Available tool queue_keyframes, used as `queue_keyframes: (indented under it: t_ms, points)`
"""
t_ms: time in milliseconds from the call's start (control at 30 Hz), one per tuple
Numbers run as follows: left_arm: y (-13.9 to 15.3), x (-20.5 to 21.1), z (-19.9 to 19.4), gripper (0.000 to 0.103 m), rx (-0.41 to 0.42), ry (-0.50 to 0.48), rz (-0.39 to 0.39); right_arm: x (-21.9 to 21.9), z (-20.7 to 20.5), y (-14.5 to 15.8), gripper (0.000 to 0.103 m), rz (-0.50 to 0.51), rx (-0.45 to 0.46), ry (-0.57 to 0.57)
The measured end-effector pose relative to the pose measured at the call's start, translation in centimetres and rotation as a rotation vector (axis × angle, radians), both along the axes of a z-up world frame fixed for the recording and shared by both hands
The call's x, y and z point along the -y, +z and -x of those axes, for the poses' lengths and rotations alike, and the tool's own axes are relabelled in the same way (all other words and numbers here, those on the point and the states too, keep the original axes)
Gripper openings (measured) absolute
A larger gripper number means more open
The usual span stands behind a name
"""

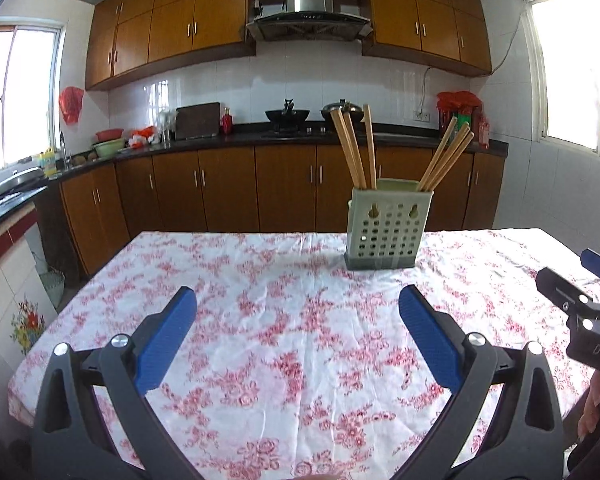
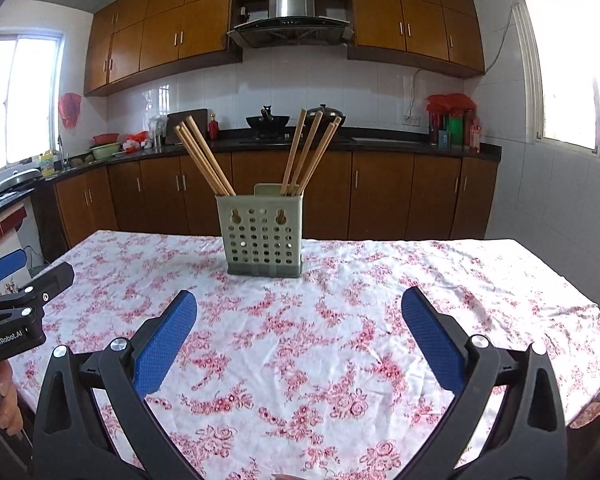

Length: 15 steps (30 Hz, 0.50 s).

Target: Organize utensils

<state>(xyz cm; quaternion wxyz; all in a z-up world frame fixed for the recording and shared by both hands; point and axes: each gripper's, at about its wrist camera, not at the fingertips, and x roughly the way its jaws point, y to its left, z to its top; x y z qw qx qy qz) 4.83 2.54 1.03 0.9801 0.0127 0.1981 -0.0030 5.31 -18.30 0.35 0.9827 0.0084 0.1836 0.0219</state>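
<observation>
- My left gripper (image 1: 298,300): jaws spread wide, released, nothing between the blue textured pads (image 1: 168,340). It hangs above the table (image 1: 236,320), which is covered by a white cloth printed with red flowers.
- My right gripper (image 2: 300,302): jaws likewise spread wide and empty, blue pads (image 2: 432,344) apart over the same cloth.
- Pale green perforated plastic utensil holder (image 1: 386,226) stands upright on a darker grey base, toward the far edge of the table. From the left wrist view it sits at about 1 o'clock; from the right wrist view, about 11 o'clock. Well apart from both sets of jaws.
- Light-brown wooden chopsticks (image 1: 354,148) stand in the holder in two bunches: one bunch leans toward 11 o'clock, the other toward 1 o'clock. Tips splay outward above the rim.
- The right gripper's black body shows at 3 o'clock in the left wrist view; the left gripper's shows at 9 o'clock in the right wrist view. The two are held side by side, apart.
- Beyond the table: brown wooden kitchen cabinets (image 2: 380,196) under a dark countertop, a black wok (image 2: 267,121) on the stove, a steel range hood (image 2: 291,16) above.
</observation>
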Motion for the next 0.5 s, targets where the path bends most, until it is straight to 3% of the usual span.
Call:
queue_keyframes:
  t_ms: [500]
  points:
    - [-1.3,0.7,0.4,0.099,-0.021,-0.014,-0.017,0.0,0.3,-1.7,0.101,-0.011,-0.051,-0.025]
